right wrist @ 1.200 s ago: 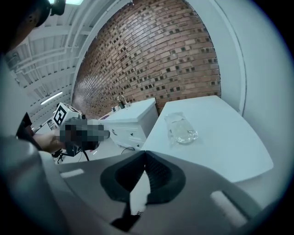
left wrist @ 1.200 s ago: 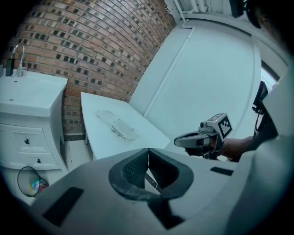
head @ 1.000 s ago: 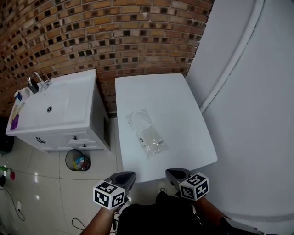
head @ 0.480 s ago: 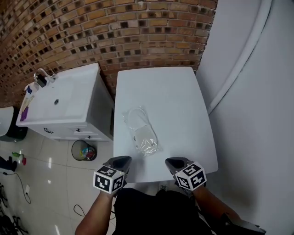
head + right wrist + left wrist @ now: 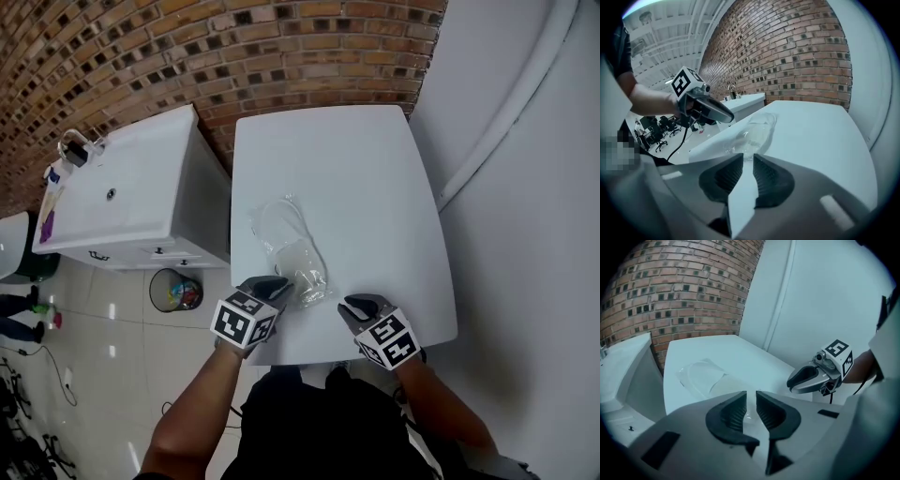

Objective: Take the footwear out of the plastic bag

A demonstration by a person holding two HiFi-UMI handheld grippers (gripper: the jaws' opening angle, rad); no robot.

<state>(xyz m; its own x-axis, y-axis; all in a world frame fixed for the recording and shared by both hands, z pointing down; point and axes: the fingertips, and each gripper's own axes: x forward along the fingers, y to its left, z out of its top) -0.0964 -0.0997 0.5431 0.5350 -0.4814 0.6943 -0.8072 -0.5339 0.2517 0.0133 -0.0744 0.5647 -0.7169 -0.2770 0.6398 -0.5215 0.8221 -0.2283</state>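
Note:
A clear plastic bag (image 5: 291,248) with pale footwear inside lies flat on the white table (image 5: 366,178), left of its middle. My left gripper (image 5: 275,283) hovers at the bag's near end, just left of it. Its jaws are opening, a narrow gap shows and nothing is between them (image 5: 751,398). My right gripper (image 5: 360,303) is over the table's near edge, a little right of the bag. It too is opening with nothing between its jaws (image 5: 747,159). The bag (image 5: 705,378) lies ahead of the left gripper, and the bag (image 5: 752,133) is ahead and left of the right one.
A white sink cabinet (image 5: 122,197) with a tap (image 5: 73,148) stands left of the table. A waste bin (image 5: 176,291) sits on the tiled floor beside it. A brick wall (image 5: 234,47) runs behind, and a white wall (image 5: 525,187) closes the right side.
Both grippers have moved forward from below the table's edge to over its near edge. The left one now reaches the bag's near end. The bag has not moved.

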